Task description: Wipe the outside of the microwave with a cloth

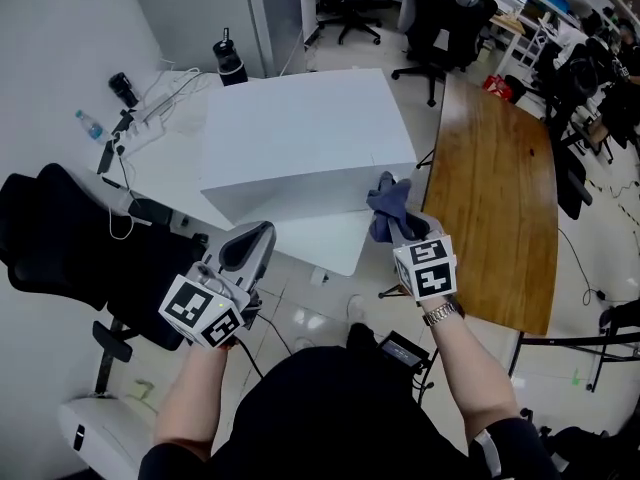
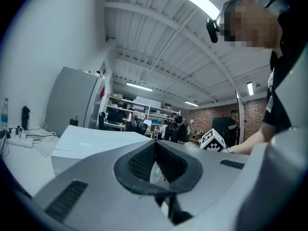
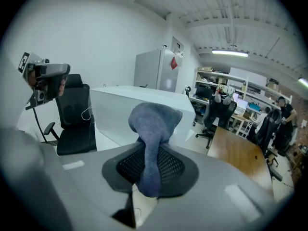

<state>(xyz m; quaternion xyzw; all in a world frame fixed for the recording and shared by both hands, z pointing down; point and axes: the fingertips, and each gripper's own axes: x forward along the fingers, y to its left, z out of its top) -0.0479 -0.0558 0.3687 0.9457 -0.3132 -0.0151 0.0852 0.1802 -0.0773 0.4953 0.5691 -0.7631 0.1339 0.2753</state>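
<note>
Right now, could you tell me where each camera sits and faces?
Head view: on the person's head, facing steeply down at the microwave; shows both forearms, left gripper, right gripper holding the cloth.
Left gripper view: on the left gripper, looking along its shut, empty jaws over the microwave; shows the right forearm.
Right gripper view: on the right gripper, looking past the clamped cloth at the microwave; shows the left gripper.
Shared: all show the microwave.

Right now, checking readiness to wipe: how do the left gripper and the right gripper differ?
The left gripper is shut on nothing; the right gripper is shut on a grey-blue cloth. In the head view the left gripper sits short of the microwave, the right gripper by its near right corner. Both carry marker cubes.
</note>
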